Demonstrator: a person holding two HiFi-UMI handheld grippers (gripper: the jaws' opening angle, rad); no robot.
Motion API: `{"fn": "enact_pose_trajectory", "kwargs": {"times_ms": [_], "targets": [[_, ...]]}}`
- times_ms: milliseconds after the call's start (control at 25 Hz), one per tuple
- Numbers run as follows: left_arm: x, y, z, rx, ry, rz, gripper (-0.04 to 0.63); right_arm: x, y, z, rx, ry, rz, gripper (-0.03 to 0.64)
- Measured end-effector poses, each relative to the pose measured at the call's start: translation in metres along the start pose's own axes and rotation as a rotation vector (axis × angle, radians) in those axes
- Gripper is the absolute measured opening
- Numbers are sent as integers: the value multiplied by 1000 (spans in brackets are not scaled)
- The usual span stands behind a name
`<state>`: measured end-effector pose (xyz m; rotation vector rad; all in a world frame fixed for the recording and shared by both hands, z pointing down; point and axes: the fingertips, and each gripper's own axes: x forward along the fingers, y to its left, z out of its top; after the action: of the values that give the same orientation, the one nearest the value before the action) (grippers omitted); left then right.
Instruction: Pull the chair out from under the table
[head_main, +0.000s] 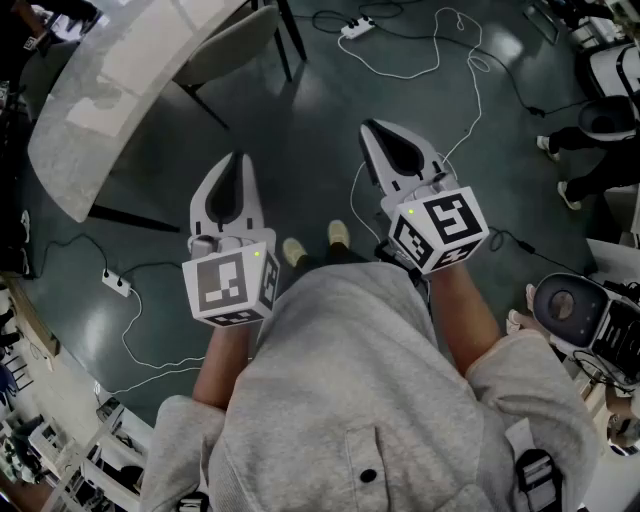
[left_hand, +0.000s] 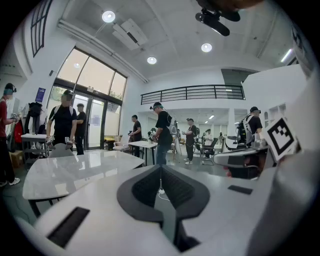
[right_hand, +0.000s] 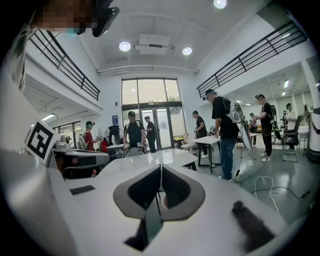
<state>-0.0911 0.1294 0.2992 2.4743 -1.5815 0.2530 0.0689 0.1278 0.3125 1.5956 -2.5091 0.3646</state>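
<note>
The white marble-topped table (head_main: 100, 90) stands at the upper left of the head view. A grey chair (head_main: 235, 40) is tucked under its far end, black legs showing. My left gripper (head_main: 237, 160) hangs shut and empty over the dark floor, short of the table and to the chair's near side. To its right, my right gripper (head_main: 372, 128) is also shut and empty, apart from the chair. In the left gripper view the jaws (left_hand: 161, 167) meet with nothing between them and the table top (left_hand: 75, 170) lies ahead at left. The right gripper (right_hand: 161, 167) likewise points level at the table (right_hand: 150, 160).
White cables and a power strip (head_main: 357, 27) lie on the floor beyond the grippers; another strip (head_main: 117, 284) lies at left. A bystander's feet (head_main: 560, 150) and equipment (head_main: 575, 305) are at right. Several people (left_hand: 162, 132) stand among other tables further off.
</note>
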Motion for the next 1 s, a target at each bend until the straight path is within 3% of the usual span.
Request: {"fn": "enact_pose_trajectory", "kwargs": {"times_ms": [360, 640, 1000], "targets": [[-3, 2, -7, -8, 21, -17, 17, 3, 6, -2, 35, -23, -15, 26], [-11, 24, -7, -12, 14, 5, 17, 14, 32, 2, 12, -42, 38, 25], [-22, 44, -7, -29, -5, -22, 15, 23, 60, 2, 12, -60, 63, 25]]}}
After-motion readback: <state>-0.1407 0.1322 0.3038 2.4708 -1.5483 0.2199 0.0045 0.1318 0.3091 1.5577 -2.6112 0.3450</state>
